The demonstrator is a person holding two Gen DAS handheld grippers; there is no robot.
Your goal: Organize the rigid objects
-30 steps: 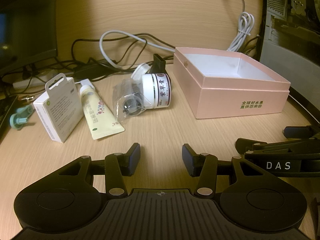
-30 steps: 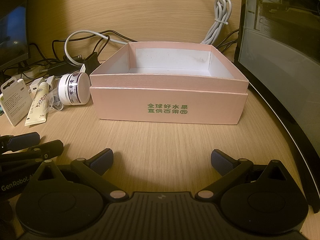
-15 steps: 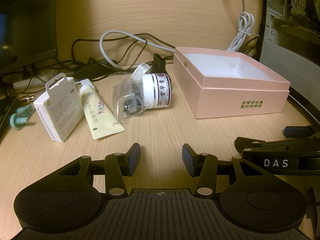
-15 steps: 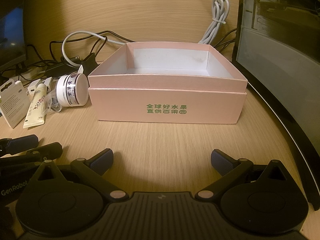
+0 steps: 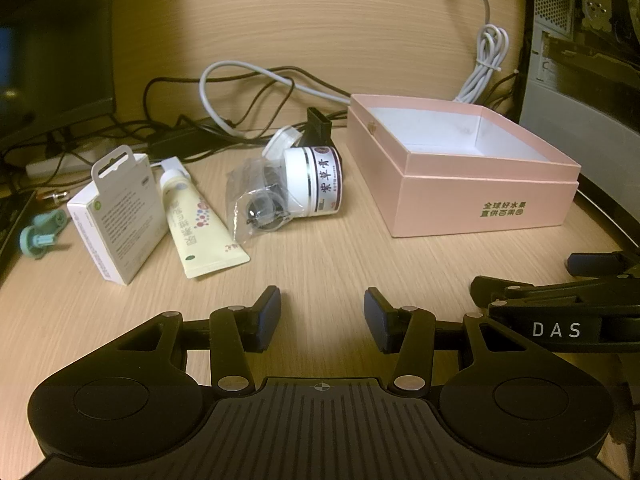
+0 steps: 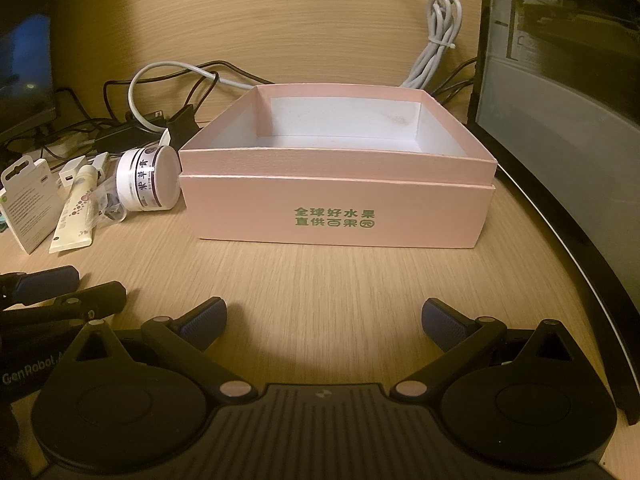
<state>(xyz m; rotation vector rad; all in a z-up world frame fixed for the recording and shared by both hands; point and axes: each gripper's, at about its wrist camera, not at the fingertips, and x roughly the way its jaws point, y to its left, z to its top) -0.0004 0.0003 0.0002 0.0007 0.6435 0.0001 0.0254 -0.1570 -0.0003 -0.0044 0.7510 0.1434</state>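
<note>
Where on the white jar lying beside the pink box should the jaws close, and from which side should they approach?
Grip the white jar across its two flat ends, lid and base, coming down from above. It lies on its side, so the curved wall would likely roll or slip, and the plastic bag crowds its front.

My wooden desk [image 5: 320, 268] meets a wood-grain wall [image 6: 300, 20]. Cables [image 5: 248, 80] trail along its back; a monitor [image 5: 56, 40] stands left, a computer case [image 6: 560, 92] right. Warm, dim light.

Your left gripper [image 5: 322, 312]: low, level, jaws moderately parted, holding nothing. Your right gripper [image 6: 324, 320]: low, level, jaws spread wide, holding nothing. Your two grippers sit side by side, close, not touching.
</note>
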